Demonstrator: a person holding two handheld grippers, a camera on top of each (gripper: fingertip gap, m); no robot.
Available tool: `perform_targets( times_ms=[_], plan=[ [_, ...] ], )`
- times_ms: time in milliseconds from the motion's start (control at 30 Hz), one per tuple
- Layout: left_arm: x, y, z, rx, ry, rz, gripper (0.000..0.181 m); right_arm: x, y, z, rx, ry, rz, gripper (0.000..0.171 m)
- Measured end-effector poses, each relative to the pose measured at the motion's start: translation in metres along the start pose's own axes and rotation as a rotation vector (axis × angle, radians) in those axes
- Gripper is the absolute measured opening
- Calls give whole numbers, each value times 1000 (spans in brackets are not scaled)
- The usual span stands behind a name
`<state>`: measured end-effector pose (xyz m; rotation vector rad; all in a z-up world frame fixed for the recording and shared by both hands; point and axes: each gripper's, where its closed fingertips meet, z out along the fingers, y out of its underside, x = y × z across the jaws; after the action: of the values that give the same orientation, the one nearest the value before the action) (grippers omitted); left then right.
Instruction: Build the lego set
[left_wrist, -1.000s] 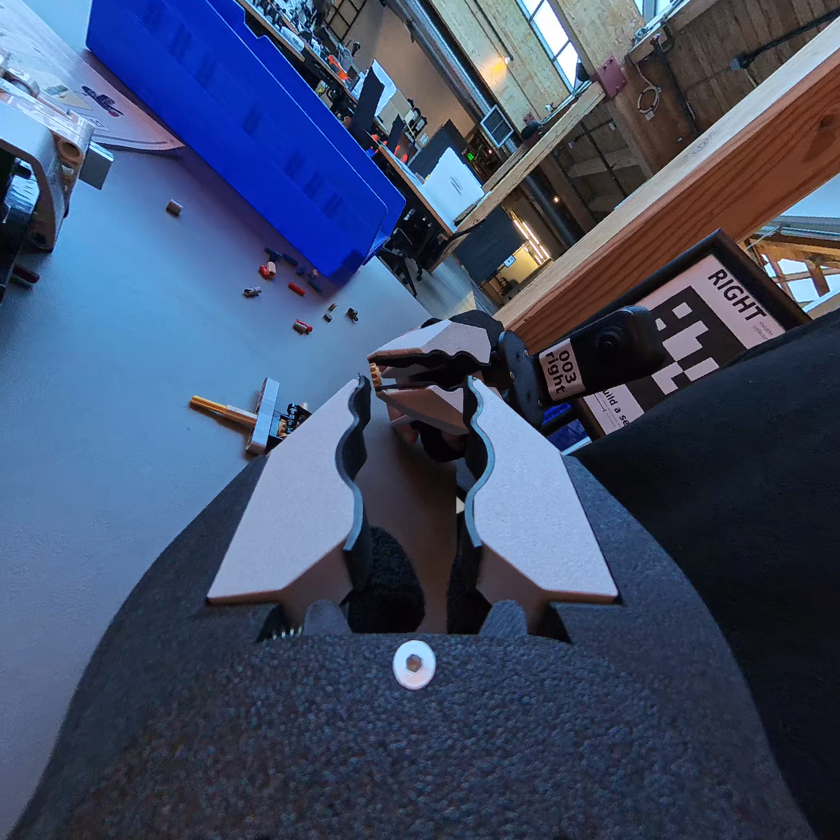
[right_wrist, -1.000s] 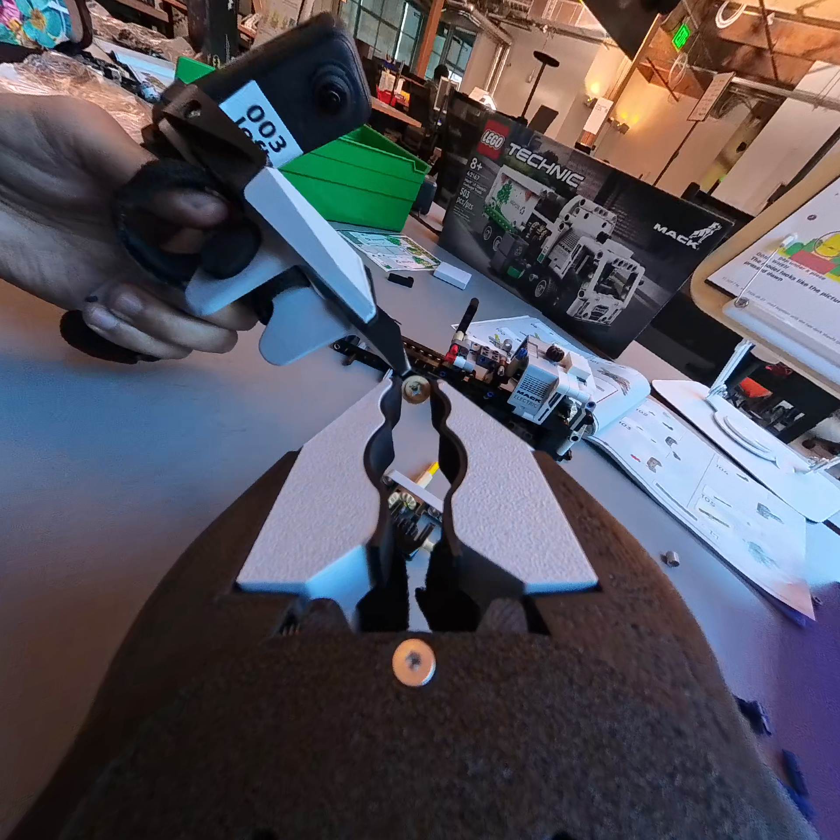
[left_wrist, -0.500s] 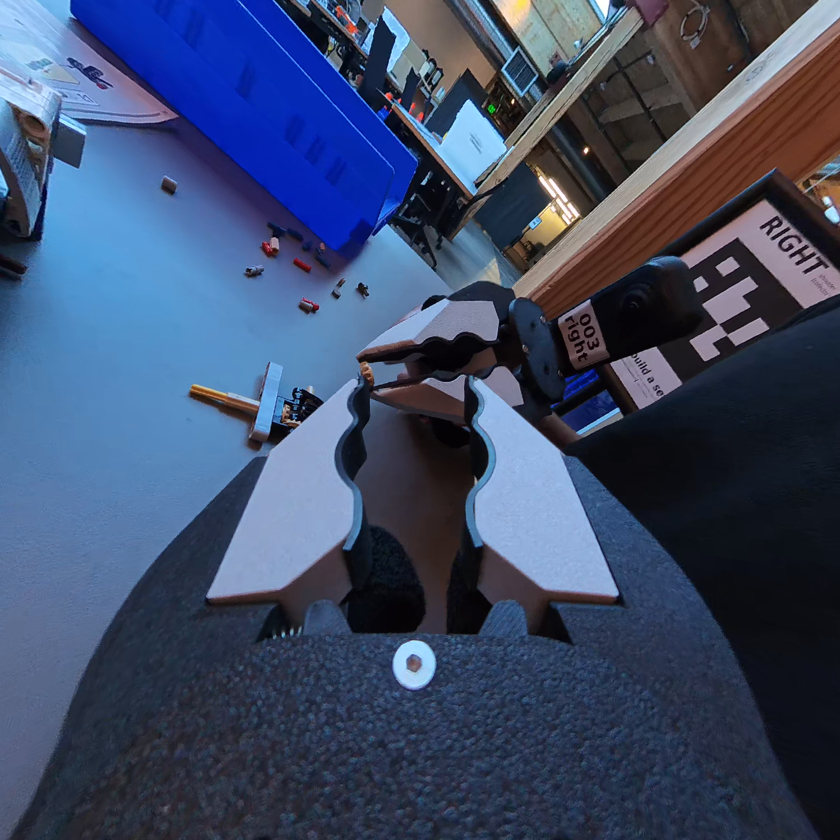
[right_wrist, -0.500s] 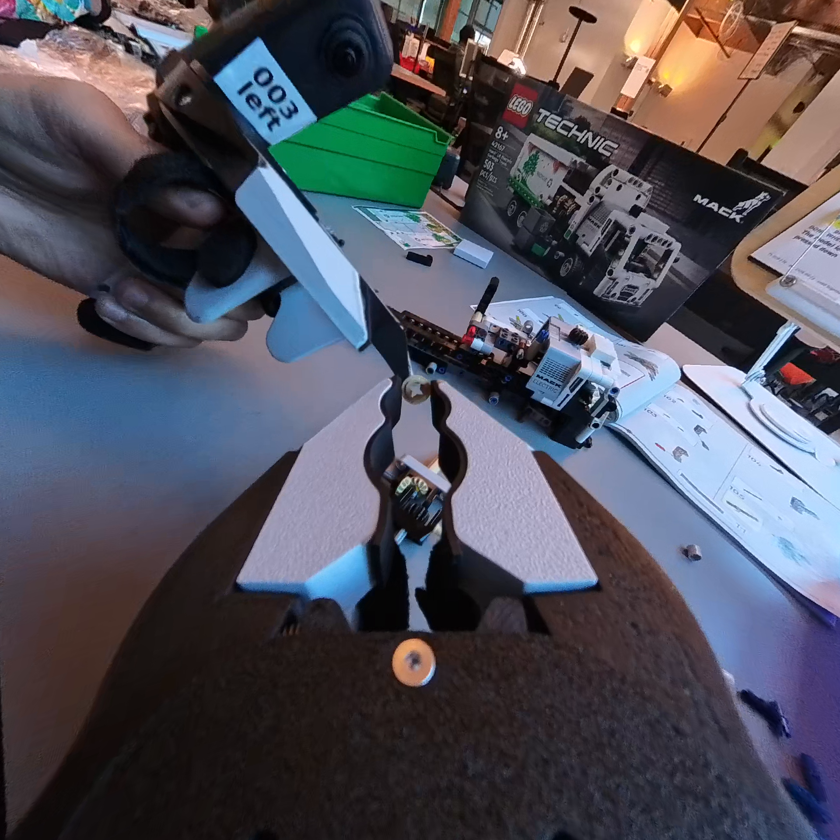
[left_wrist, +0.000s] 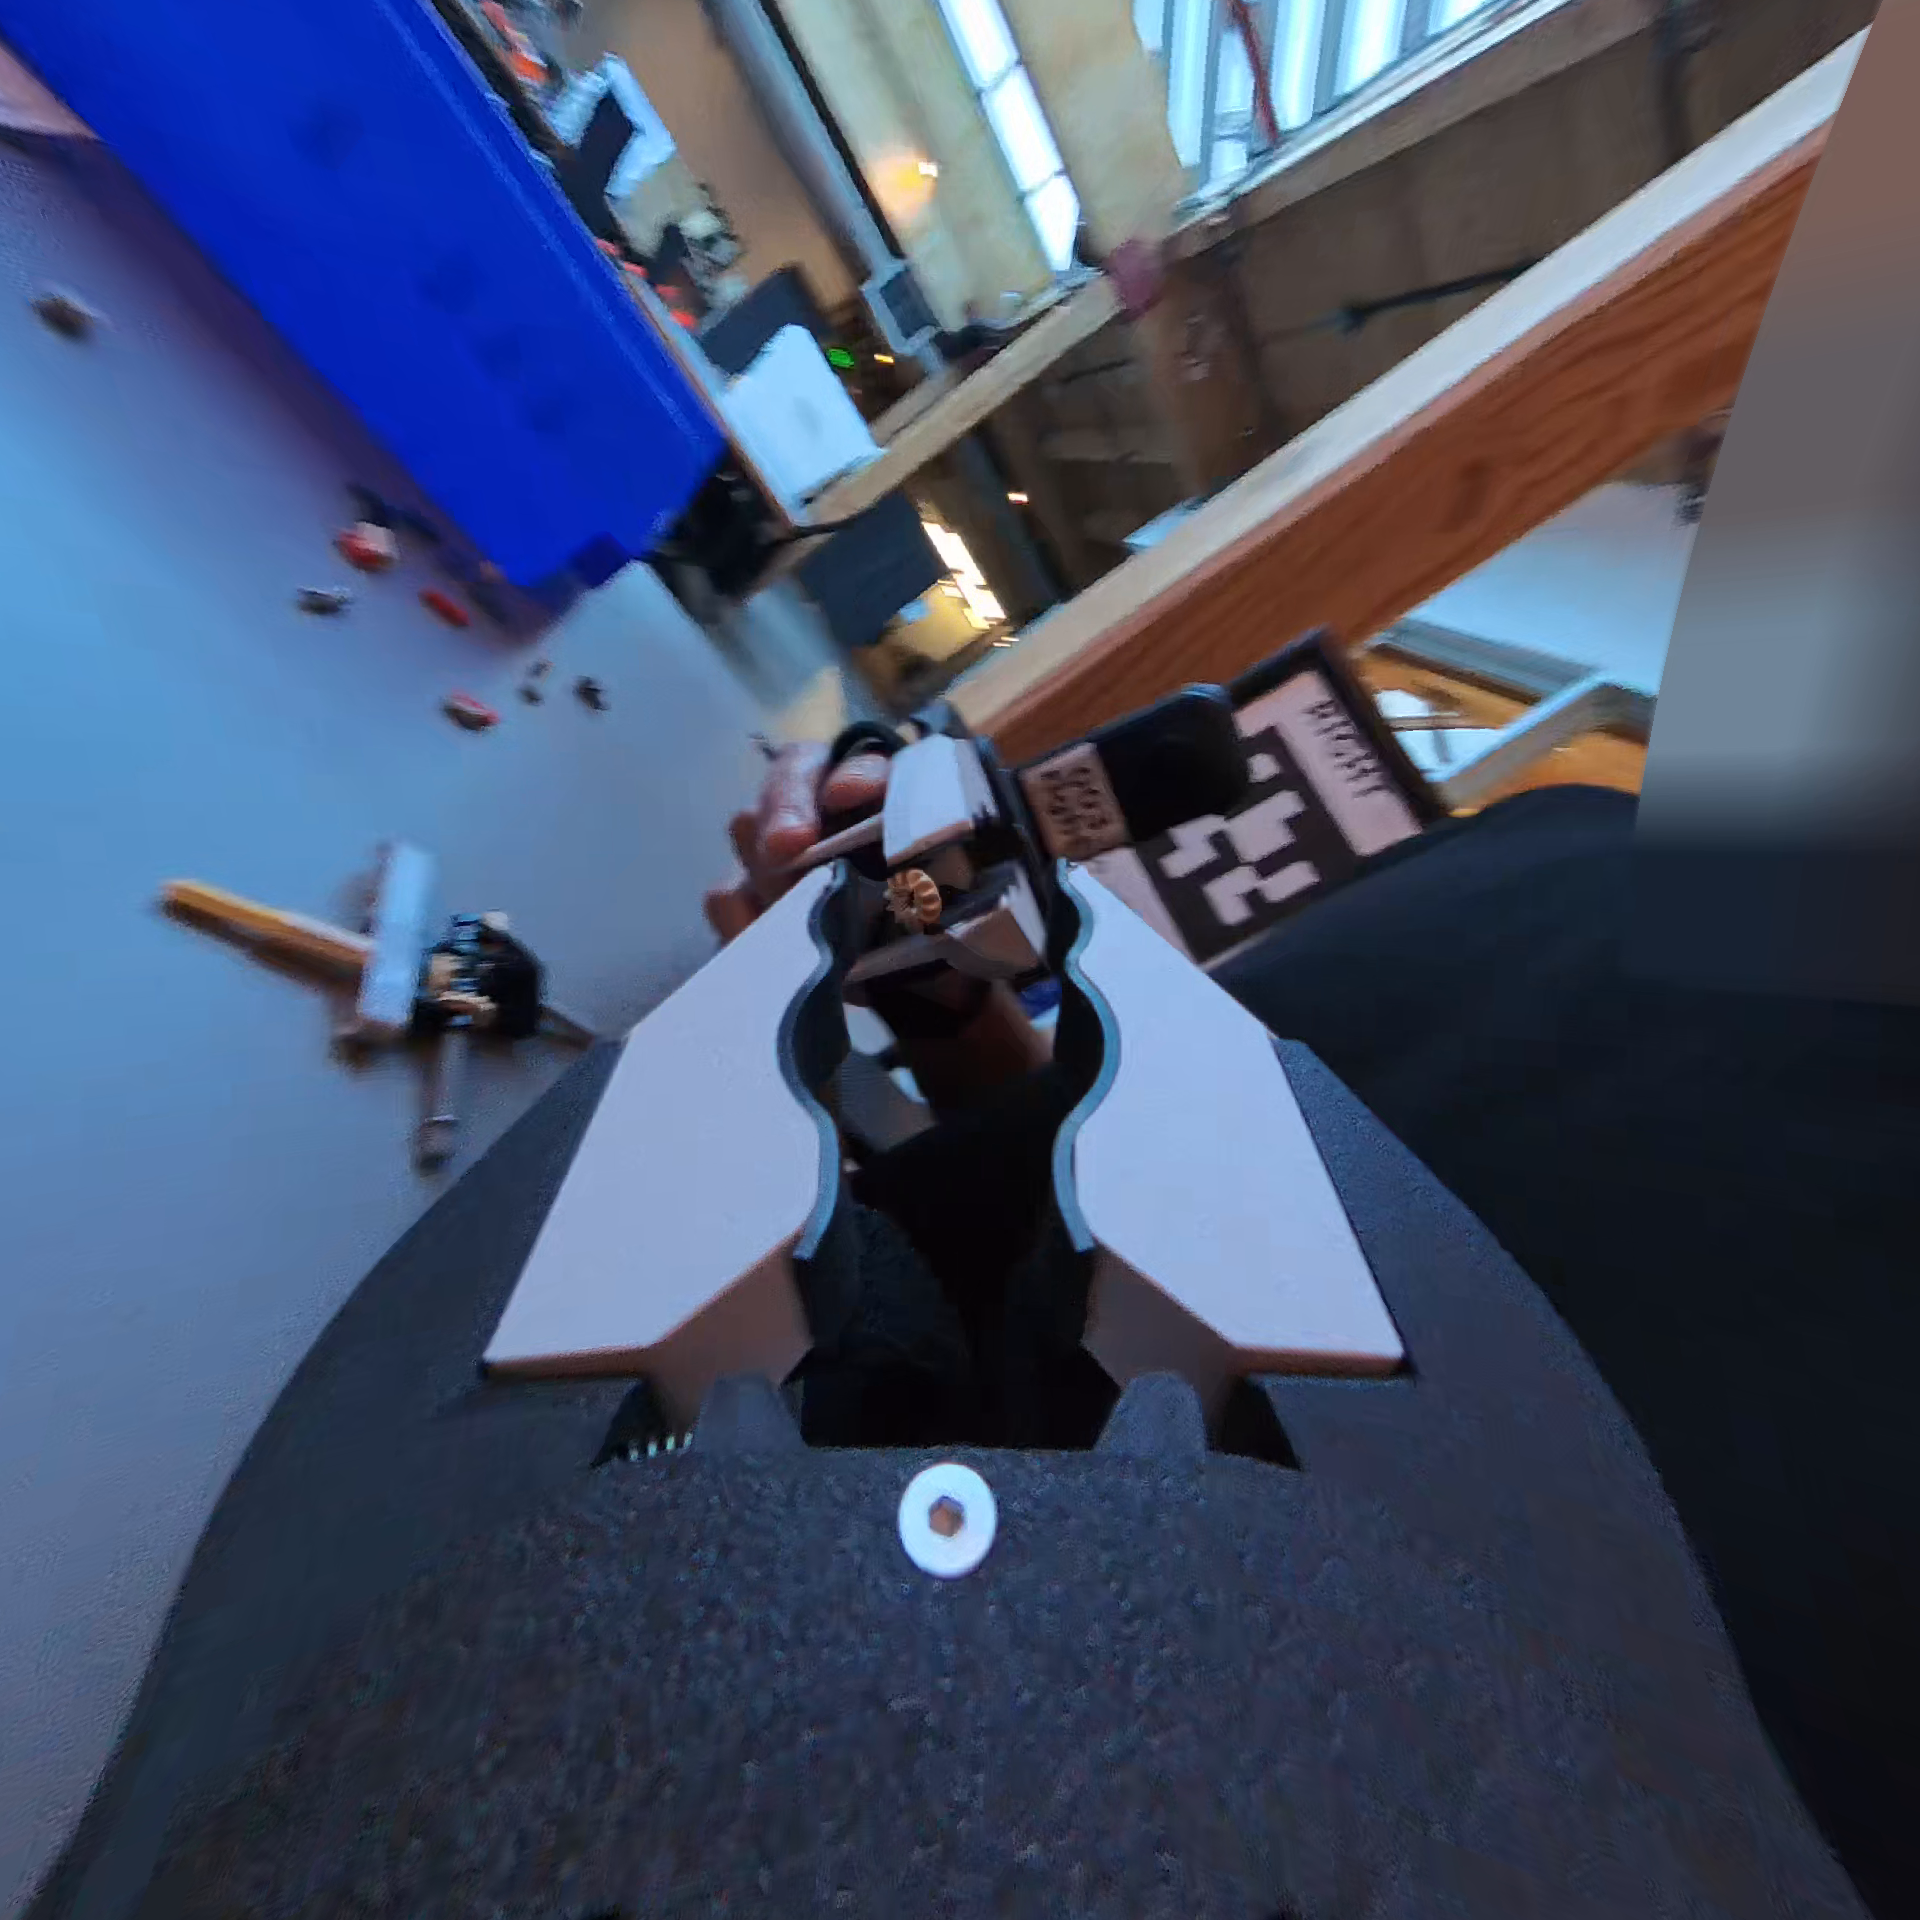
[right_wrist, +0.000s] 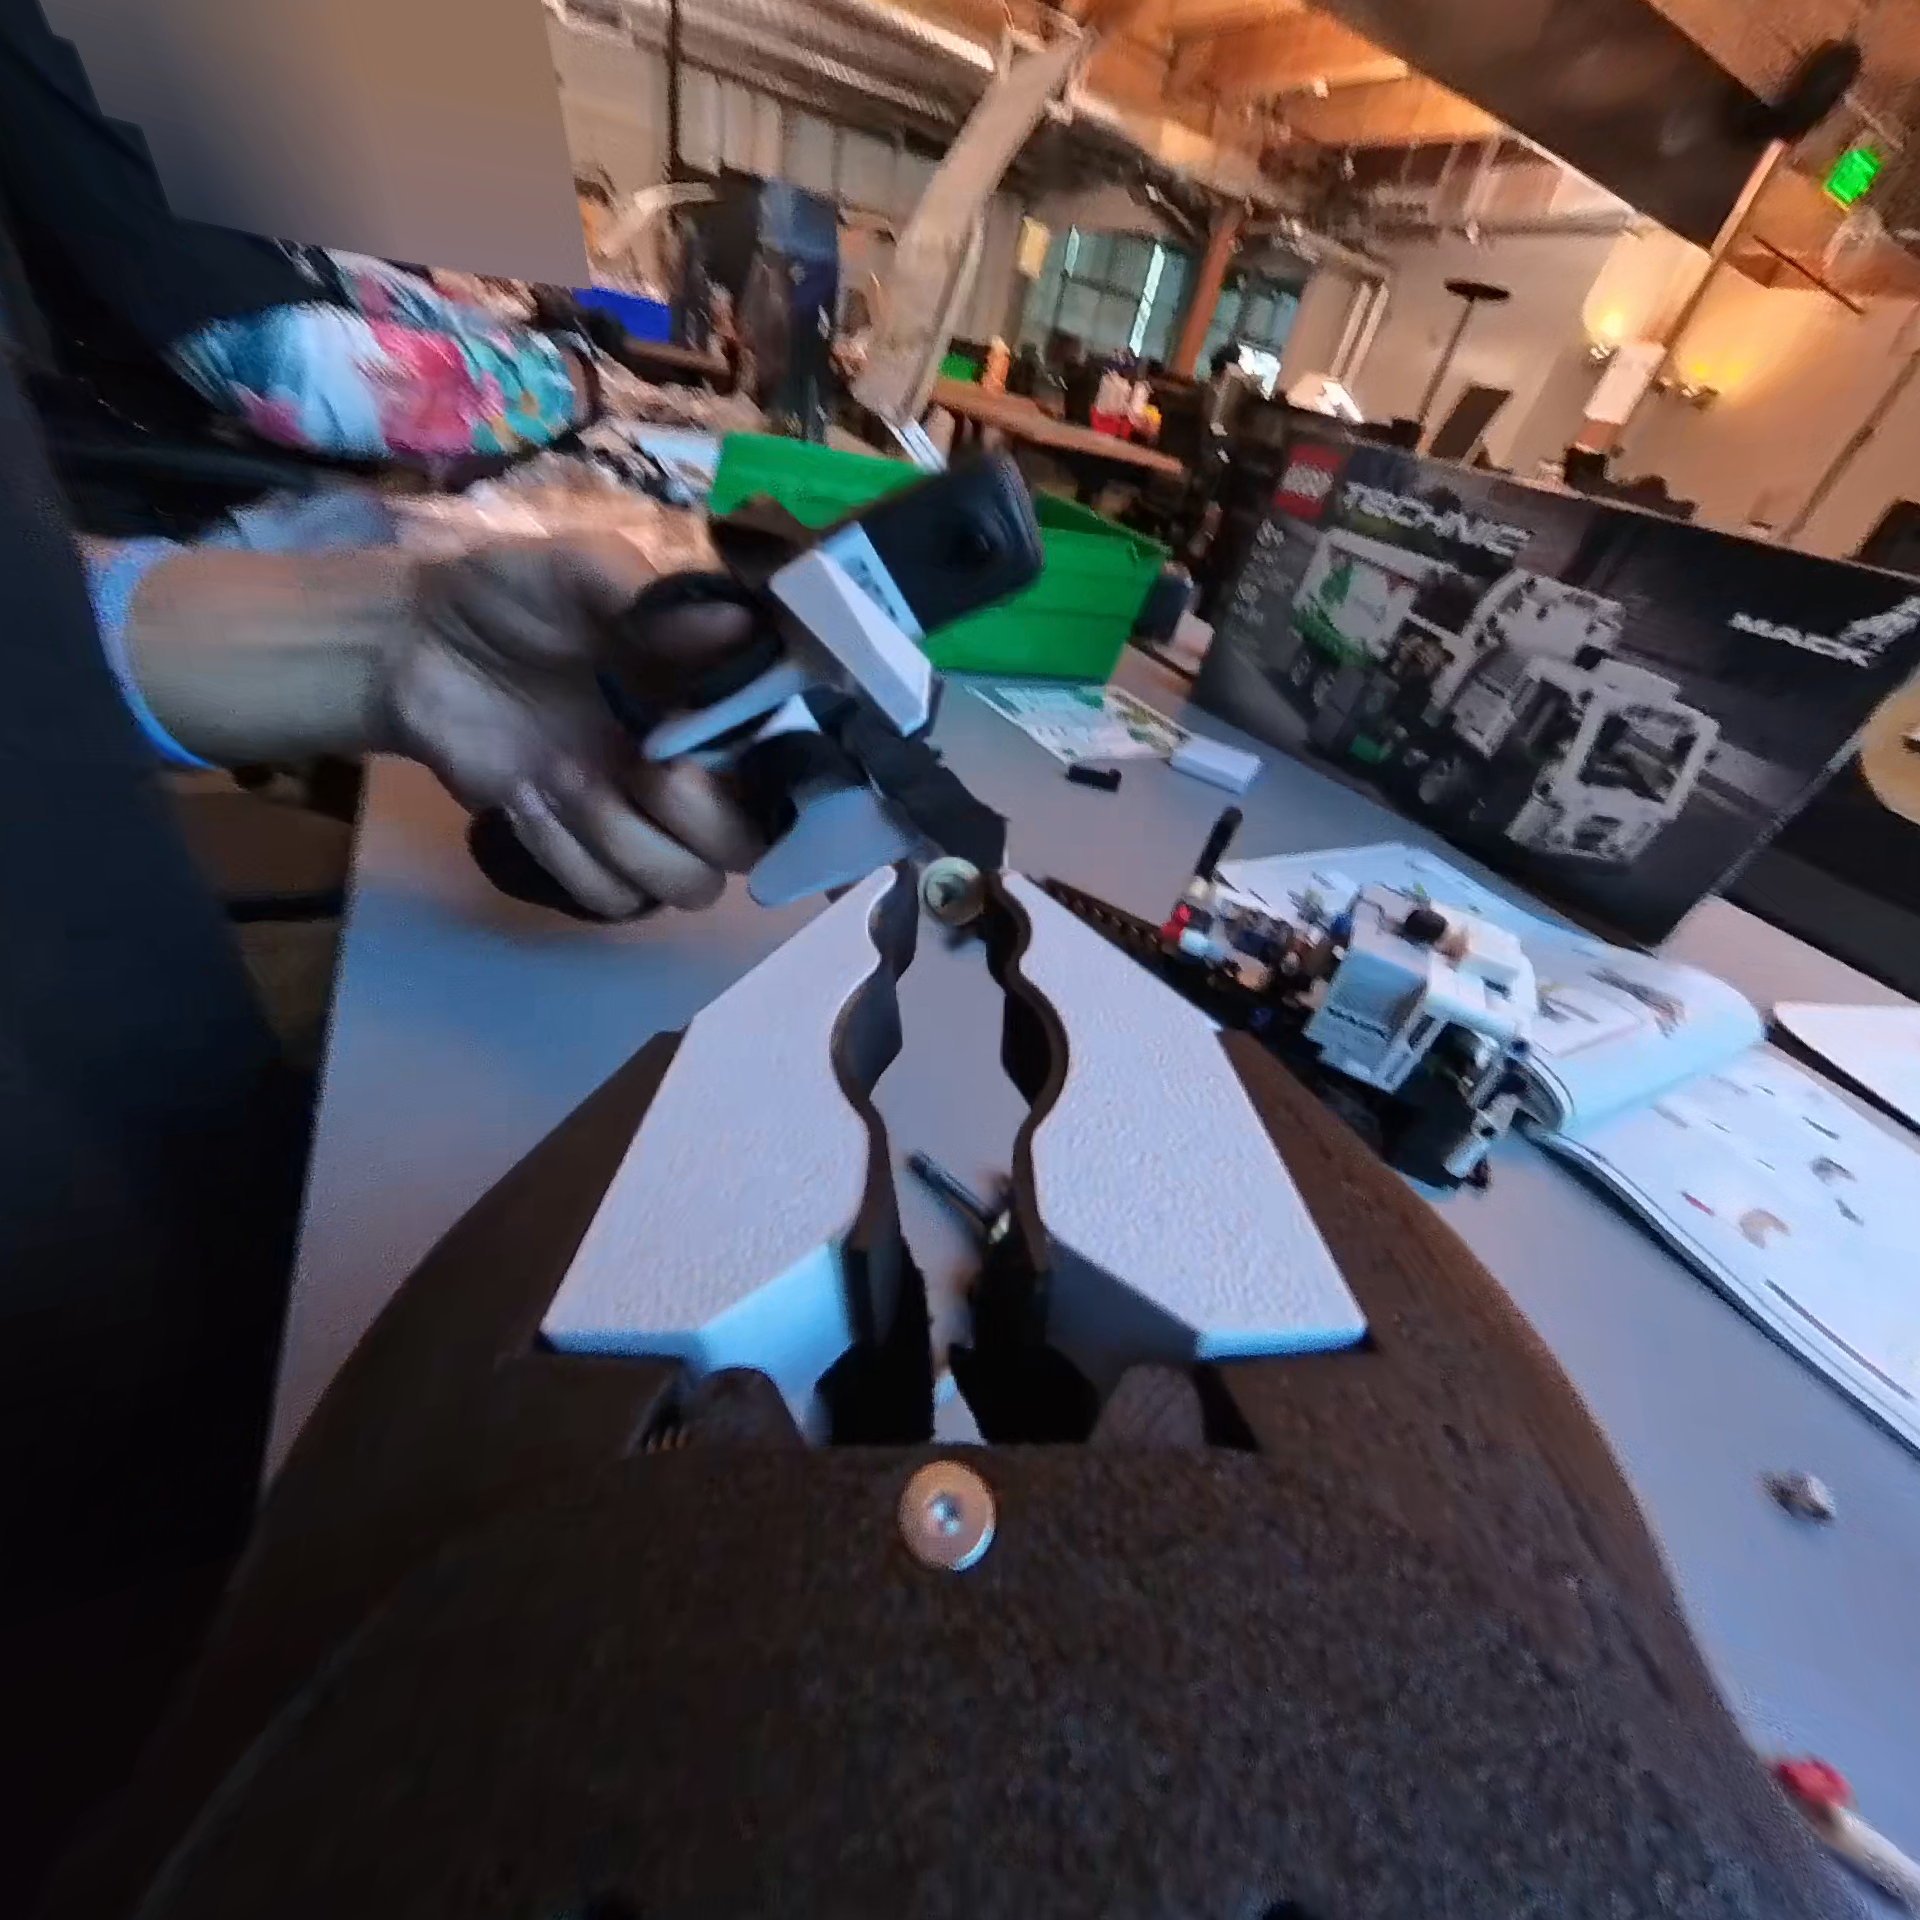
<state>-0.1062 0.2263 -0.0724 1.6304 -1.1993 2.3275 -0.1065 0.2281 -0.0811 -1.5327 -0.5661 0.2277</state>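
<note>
Here the right tool (right_wrist: 951, 894) pinches a blurred tan gear (right_wrist: 948, 891); the left tool (left_wrist: 948, 896) gapes.

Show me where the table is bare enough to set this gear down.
Bare grey table lies between the hand and the truck model. In the left wrist view, open table sits between the loose pieces and the axle assembly. Around the truck and booklet it is crowded.
</note>
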Motion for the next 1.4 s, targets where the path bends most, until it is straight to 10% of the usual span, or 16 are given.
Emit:
perform_targets(
  times_ms=[200,433,900,1400],
  plan=[
    [18,7,10,-82,152,-138,41,-4,-26,-3,176,-118,149,12],
    [22,8,12,-94,199,-186,10,-6,-25,-3,162,-131,85,12],
    [-47,22,9,-234,-417,142,10,9,42,3,-435,58,-296,18],
    [-49,29,14,-238,-453,169,10,5,52,2,-487,38,-381,12]
  ],
)
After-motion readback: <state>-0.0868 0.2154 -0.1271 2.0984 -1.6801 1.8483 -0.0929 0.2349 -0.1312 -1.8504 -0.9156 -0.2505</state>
